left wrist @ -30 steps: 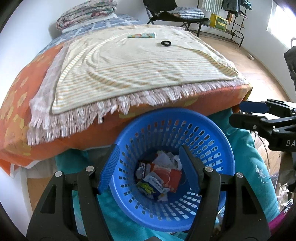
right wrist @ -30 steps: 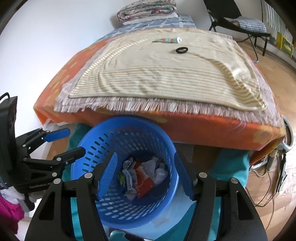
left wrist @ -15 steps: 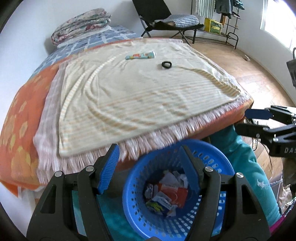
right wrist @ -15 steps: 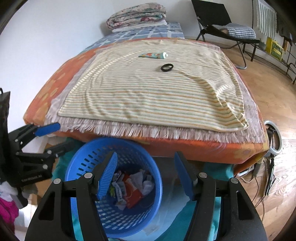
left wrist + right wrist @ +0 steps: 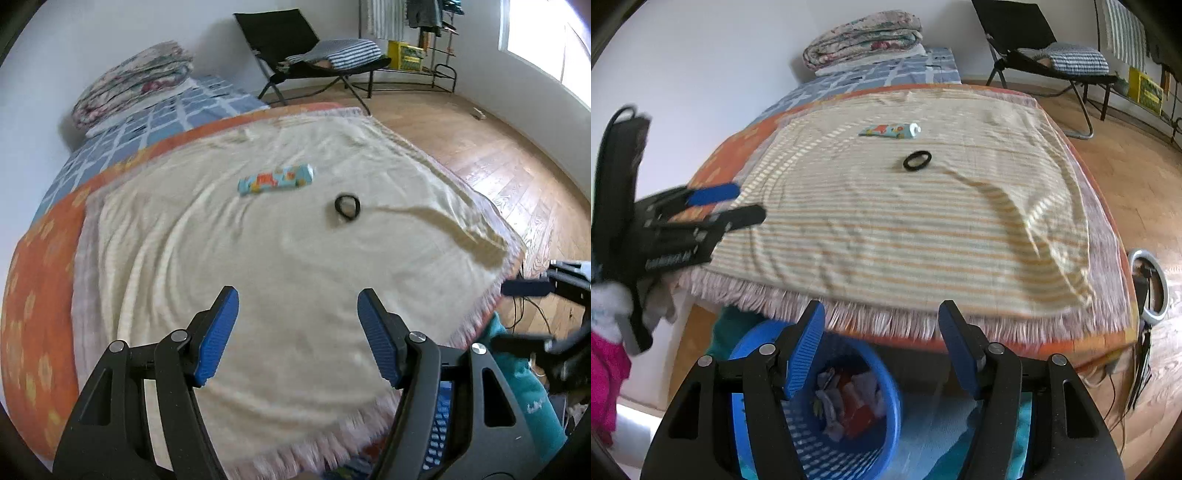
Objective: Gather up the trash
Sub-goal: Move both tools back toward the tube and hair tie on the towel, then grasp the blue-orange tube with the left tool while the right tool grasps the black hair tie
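Both grippers, left (image 5: 297,332) and right (image 5: 882,345), hung unclenched and empty. A tube (image 5: 890,130) and ring (image 5: 916,160) lay mid-blanket (image 5: 923,229), toward its far edge; the basket (image 5: 886,417) held wrappers below the near edge.

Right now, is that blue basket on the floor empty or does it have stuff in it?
Partly full. The blue basket holds crumpled wrappers and paper scraps in its bottom, well below the rim.

My left gripper (image 5: 297,332) has a black plastic frame with triangular cut-outs, silver screws at the pivots and ribbed blue pads (image 5: 218,334) on both fingers. My right gripper (image 5: 881,345) is built the same; white lettering on the left one's side is blurred.
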### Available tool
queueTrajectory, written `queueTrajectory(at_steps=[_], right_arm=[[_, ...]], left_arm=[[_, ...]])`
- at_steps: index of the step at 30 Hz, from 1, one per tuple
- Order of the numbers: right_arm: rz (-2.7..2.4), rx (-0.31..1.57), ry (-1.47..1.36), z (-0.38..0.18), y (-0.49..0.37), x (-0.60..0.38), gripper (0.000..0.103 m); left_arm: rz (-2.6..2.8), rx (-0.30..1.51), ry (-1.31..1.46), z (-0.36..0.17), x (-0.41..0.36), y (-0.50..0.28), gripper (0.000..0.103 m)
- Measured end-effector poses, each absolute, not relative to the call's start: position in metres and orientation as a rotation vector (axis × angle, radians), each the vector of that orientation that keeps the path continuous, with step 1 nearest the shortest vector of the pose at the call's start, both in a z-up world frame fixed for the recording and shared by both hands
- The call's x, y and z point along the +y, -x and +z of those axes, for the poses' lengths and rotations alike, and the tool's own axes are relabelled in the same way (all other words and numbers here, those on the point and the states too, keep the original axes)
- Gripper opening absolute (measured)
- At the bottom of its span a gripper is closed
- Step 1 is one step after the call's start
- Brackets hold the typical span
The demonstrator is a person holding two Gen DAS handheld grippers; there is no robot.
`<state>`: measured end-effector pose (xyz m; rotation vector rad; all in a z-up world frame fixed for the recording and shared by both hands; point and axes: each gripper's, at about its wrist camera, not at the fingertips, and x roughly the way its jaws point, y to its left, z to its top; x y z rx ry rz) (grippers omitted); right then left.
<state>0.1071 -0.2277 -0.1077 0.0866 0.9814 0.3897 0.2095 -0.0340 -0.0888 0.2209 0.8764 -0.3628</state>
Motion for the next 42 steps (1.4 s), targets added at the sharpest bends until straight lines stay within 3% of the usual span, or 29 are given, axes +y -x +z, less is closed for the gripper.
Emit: queueTrajectory(at_steps=[8, 22, 27, 29, 30, 39, 40, 42], right_arm=[[0.417, 0.984, -0.098, -0.114, -0.147, -0.225, 0.063], [0.452, 1.013, -0.176, -0.139, -0.2, -0.238, 0.063], [0.454, 1.028, -0.192, -0.149, -0.21, -0.242, 0.063], [0.456, 1.033, -0.202, -0.151, -0.212, -0.244, 0.063], [0.458, 1.035, -0.205, -0.152, -0.212, -0.244, 0.063], [0.459, 1.035, -0.203, -0.154, -0.218, -0.24, 0.063], [0.457, 1.032, -0.2, -0.154, -0.219, -0.24, 0.063], [0.451, 1.031, -0.199, -0.154, -0.222, -0.238, 0.063]], left_arm=[[-0.451, 0.892, -0.187, -0.09, -0.056, -0.302, 0.069], [-0.493, 0.986, -0.149, -0.136, -0.089, -0.425, 0.069], [-0.517, 1.052, -0.115, -0.148, -0.087, -0.451, 0.057], [-0.51, 1.093, -0.101, -0.154, -0.084, -0.457, 0.04], [-0.507, 1.116, -0.088, -0.157, -0.081, -0.459, 0.038], [-0.536, 1.144, -0.17, -0.155, -0.075, -0.419, 0.038], [-0.532, 1.13, -0.213, -0.154, -0.08, -0.414, 0.039], [-0.515, 1.1, -0.301, -0.153, -0.089, -0.407, 0.053]])
